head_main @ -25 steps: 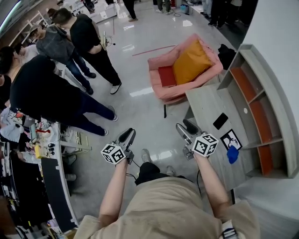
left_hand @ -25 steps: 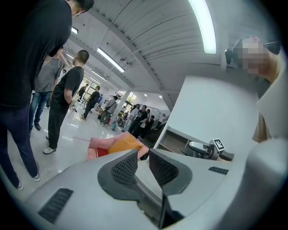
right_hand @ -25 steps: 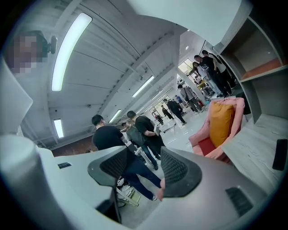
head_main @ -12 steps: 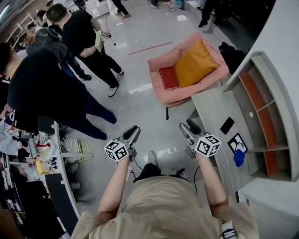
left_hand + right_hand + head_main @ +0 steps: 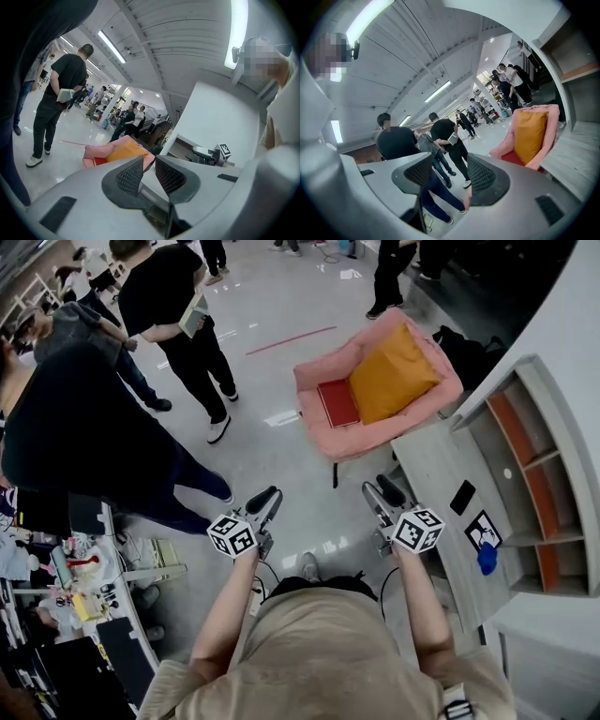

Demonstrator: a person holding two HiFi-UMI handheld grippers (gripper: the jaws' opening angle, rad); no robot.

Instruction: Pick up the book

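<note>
The book (image 5: 337,402) is red and lies flat on the seat of a pink armchair (image 5: 323,432), beside an orange cushion (image 5: 394,371). Both grippers are held out in the air over the floor, well short of the chair. My left gripper (image 5: 267,495) is shut with nothing in it. My right gripper (image 5: 382,488) stands open and empty. In the left gripper view the book (image 5: 99,161) shows as a red patch beyond the closed left gripper (image 5: 149,164). In the right gripper view the book (image 5: 513,158) lies to the right of the open right gripper (image 5: 449,166).
A grey desk (image 5: 436,460) stands right of the chair, with a black phone (image 5: 462,496), a marker card (image 5: 485,529) and a blue object (image 5: 487,559) on it. A shelf unit (image 5: 534,456) backs it. Several people (image 5: 178,315) stand at left. A cluttered workbench (image 5: 84,587) is at lower left.
Both grippers have been carried forward across the floor toward the armchair, which now lies a little nearer. Their jaws look the same as before.
</note>
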